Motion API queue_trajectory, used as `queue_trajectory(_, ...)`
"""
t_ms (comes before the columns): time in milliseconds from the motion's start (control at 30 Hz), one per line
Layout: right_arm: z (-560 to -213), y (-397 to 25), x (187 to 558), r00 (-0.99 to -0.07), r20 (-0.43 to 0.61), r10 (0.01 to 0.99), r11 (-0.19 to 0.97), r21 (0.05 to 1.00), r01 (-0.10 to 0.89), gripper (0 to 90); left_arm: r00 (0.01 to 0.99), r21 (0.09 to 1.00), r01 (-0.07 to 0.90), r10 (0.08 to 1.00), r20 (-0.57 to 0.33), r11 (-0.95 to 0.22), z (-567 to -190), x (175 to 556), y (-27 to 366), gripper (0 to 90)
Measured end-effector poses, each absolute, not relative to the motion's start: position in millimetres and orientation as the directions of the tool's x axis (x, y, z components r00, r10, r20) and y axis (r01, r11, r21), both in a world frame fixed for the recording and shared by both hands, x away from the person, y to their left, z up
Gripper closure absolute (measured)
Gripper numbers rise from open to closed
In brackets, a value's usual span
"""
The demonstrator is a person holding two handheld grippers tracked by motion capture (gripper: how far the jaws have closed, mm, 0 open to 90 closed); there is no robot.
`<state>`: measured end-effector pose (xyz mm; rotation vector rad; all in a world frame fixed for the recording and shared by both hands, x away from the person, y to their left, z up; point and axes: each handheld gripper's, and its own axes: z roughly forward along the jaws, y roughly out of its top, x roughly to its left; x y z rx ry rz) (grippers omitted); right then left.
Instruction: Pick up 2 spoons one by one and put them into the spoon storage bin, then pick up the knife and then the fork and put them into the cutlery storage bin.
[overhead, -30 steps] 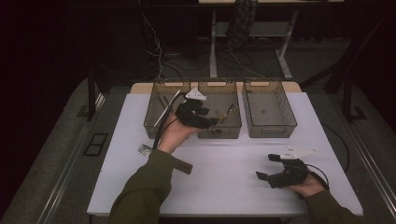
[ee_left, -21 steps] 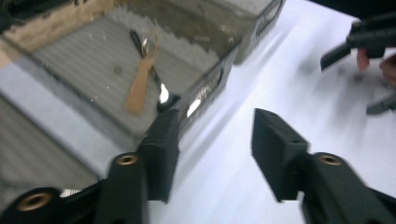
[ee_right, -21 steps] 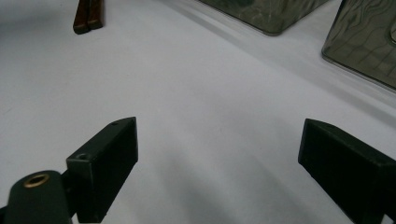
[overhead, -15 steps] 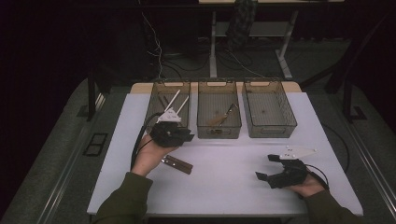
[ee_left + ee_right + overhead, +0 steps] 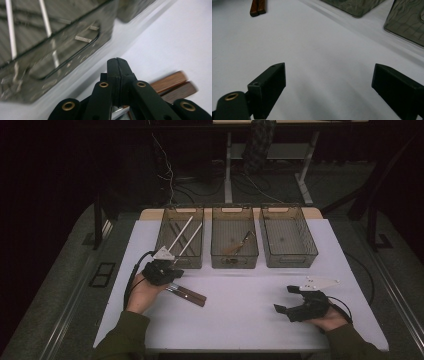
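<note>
Over the wooden-handled cutlery (image 5: 189,294) by the left bin (image 5: 180,236), the left gripper (image 5: 117,65) has jaws pressed together; the right gripper (image 5: 285,301) rests with jaws spread wide.

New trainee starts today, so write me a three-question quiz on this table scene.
1. True or false: the left tool has its jaws pressed together.
2. How many bins stand in a row at the far side of the table?
A. two
B. three
C. four
3. Fill in: the wooden-handled cutlery lies on the table just beside the ____ tool.

Key:
1. True; the right tool, by contrast, is wide open over bare table.
2. B: the left bin with white sticks, the middle bin with a wooden-handled utensil, and the right bin.
3. left
</note>
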<state>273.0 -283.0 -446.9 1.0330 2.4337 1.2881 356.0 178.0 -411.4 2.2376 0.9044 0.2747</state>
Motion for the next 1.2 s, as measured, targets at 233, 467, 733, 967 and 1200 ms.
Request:
queue_trajectory(233, -446.8, -282.8, 273.0, -0.736, 0.14, 0.662, 0.376, 0.788, 0.488, 11.3, 0.713, 0.636, 0.564, 0.699, -0.055, -0.526, -427.3, 361.5, 190.8, 88.8)
queue_trajectory(467, -447.3, -282.4, 273.6, -0.734, 0.14, 0.664, 0.377, 0.786, 0.491, 11.4, 0.74, 0.619, 0.558, 0.669, -0.07, -0.553, -433.5, 361.8, 185.6, 88.8)
queue_trajectory(733, -446.8, -282.9, 272.7, -0.735, 0.137, 0.664, 0.377, 0.787, 0.488, 11.3, 0.761, 0.597, 0.548, 0.645, -0.066, -0.586, -436.1, 359.7, 179.9, 88.9)
queue_trajectory(967, -446.8, -283.1, 273.1, -0.733, 0.138, 0.666, 0.376, 0.787, 0.489, 11.3, 0.76, 0.588, 0.567, 0.642, -0.103, -0.577, -435.7, 356.5, 185.4, 88.9)
queue_trajectory(1200, -446.9, -282.9, 273.0, -0.733, 0.137, 0.666, 0.377, 0.787, 0.489, 11.3, 0.765, 0.58, 0.572, 0.632, -0.122, -0.58, -435.0, 346.3, 191.1, 88.9)
